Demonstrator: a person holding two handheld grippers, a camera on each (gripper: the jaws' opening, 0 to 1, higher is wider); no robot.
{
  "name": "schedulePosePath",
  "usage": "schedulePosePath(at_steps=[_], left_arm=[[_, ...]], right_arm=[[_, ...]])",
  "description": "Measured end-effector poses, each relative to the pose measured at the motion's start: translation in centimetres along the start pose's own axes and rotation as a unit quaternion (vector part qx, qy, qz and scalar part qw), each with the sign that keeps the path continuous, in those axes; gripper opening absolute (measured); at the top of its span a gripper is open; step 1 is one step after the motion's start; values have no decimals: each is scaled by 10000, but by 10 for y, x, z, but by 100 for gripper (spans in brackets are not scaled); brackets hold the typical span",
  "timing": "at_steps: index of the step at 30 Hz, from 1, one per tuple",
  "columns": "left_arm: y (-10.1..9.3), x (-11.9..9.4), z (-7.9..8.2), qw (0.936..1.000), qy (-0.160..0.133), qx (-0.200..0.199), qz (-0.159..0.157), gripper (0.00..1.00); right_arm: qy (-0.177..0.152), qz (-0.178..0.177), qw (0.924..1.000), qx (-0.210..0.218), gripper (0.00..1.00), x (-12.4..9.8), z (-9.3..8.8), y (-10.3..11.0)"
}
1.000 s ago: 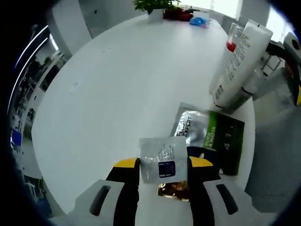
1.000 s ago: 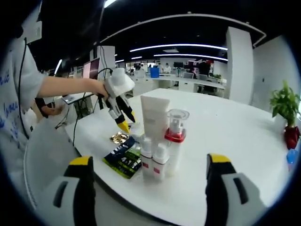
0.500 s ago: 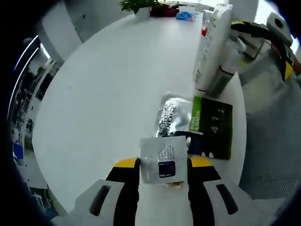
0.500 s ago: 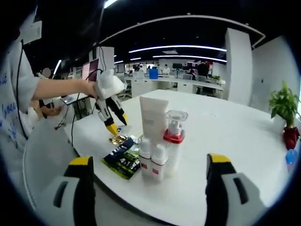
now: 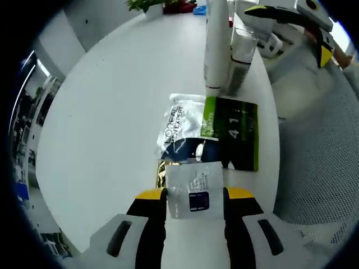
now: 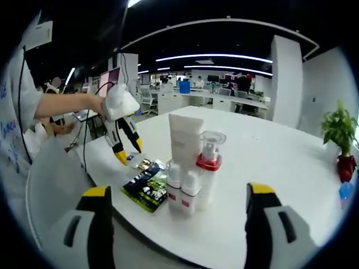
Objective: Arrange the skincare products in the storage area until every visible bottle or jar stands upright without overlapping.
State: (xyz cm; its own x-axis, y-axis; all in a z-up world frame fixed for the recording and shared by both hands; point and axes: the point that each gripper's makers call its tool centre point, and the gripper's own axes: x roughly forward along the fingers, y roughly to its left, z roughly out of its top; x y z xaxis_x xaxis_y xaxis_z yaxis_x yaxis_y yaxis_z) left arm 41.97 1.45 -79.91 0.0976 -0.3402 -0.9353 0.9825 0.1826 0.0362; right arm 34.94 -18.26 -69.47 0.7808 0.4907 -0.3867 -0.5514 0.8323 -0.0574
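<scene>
Our left gripper point(image 5: 194, 193) pinches a small silver sachet point(image 5: 193, 189) above the white table point(image 5: 112, 112). Our right gripper point(image 6: 175, 193) is spread wide, facing the upright bottles point(image 6: 190, 162).

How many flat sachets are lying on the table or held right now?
4: a silver sachet clamped in the left gripper, a gold one under it, a silver L'Oreal sachet and a green-black one beside it. Others may be hidden underneath.

Four upright containers stood clustered: one tube point(image 6: 184, 136), one pump bottle point(image 6: 208, 162) and two small bottles point(image 6: 182, 189). Four sachets point(image 5: 193, 190) showed, and one plant point(image 6: 340, 128).
</scene>
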Motion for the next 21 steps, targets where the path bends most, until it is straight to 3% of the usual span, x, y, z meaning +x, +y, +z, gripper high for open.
schedulePosePath(at_steps=[21], left_arm=[[-34, 15, -14, 9977, 340, 511, -291, 37]], right_arm=[[-6, 110, 9999, -19, 100, 0, 1, 3]])
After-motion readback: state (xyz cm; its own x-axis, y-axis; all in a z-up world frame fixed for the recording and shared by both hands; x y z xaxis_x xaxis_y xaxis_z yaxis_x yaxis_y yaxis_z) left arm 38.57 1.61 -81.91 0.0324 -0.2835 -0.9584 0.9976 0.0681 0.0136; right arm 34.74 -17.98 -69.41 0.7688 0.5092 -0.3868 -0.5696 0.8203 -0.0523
